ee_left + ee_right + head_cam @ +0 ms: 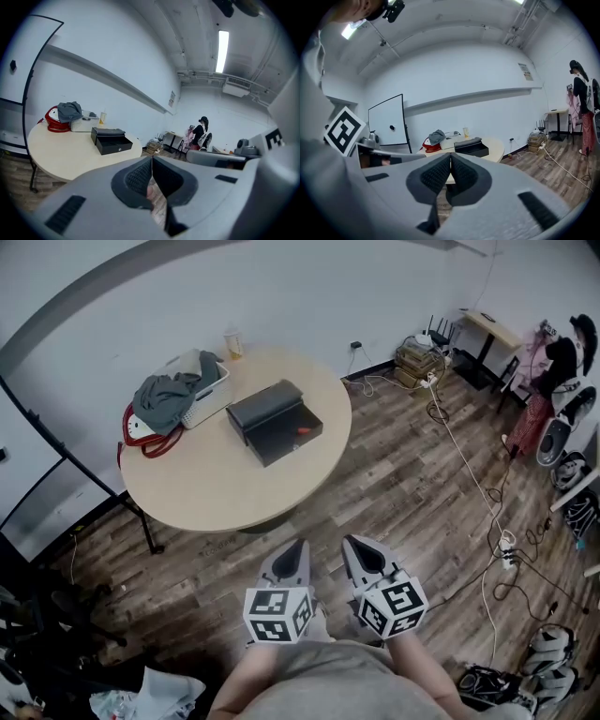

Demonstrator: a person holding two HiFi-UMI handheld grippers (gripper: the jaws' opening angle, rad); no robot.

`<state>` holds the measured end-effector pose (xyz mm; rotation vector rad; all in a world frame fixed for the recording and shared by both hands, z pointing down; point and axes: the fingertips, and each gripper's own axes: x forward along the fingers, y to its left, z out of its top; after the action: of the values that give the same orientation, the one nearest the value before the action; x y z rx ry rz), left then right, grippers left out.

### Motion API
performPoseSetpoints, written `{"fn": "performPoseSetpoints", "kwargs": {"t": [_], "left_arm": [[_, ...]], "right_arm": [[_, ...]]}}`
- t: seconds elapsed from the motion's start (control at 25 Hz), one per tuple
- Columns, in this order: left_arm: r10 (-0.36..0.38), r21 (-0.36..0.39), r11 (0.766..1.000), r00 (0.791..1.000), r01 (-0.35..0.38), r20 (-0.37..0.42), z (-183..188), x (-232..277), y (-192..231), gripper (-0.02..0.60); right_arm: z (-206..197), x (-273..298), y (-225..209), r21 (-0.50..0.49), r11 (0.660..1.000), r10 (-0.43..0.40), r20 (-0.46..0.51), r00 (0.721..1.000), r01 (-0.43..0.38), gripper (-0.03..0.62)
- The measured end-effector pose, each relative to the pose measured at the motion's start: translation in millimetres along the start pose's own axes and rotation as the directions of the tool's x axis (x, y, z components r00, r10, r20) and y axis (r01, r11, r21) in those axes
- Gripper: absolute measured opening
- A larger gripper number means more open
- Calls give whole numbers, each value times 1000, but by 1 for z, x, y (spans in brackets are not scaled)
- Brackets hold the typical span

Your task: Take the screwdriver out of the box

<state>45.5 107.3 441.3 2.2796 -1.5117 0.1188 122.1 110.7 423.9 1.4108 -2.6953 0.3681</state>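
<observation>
A black box (pixel 275 421) stands open on the round table (pixel 216 488), and a small red piece, apparently the screwdriver (pixel 302 430), lies in its tray. Both grippers hang over the wooden floor well short of the table. My left gripper (pixel 299 547) and right gripper (pixel 358 544) are side by side, each shut with nothing between the jaws. The left gripper view has the left gripper (pixel 152 160) closed, with the box (pixel 110 140) far ahead. The right gripper (pixel 450 157) is likewise closed in its own view, the box (pixel 471 147) distant.
A white basket (pixel 208 395) with grey cloth (pixel 167 395), a red cord (pixel 145 439) and a cup (pixel 232 343) sit on the table's far side. Cables and a power strip (pixel 506 549) lie on the floor at right. A person (pixel 581 101) stands by a desk (pixel 490 328).
</observation>
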Motion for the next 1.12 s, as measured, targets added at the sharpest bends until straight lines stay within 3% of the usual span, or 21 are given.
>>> {"fn": "performPoseSetpoints", "kwargs": {"t": [0.68, 1.12], "left_arm": [[4, -14, 1000, 1000, -4, -2, 87, 135, 105, 3], [10, -25, 1000, 1000, -11, -12, 112, 188, 172, 3]], "right_arm": [[68, 178, -57, -8, 1000, 28, -6, 1000, -28, 2], [76, 269, -71, -11, 999, 48, -28, 998, -48, 0]]}}
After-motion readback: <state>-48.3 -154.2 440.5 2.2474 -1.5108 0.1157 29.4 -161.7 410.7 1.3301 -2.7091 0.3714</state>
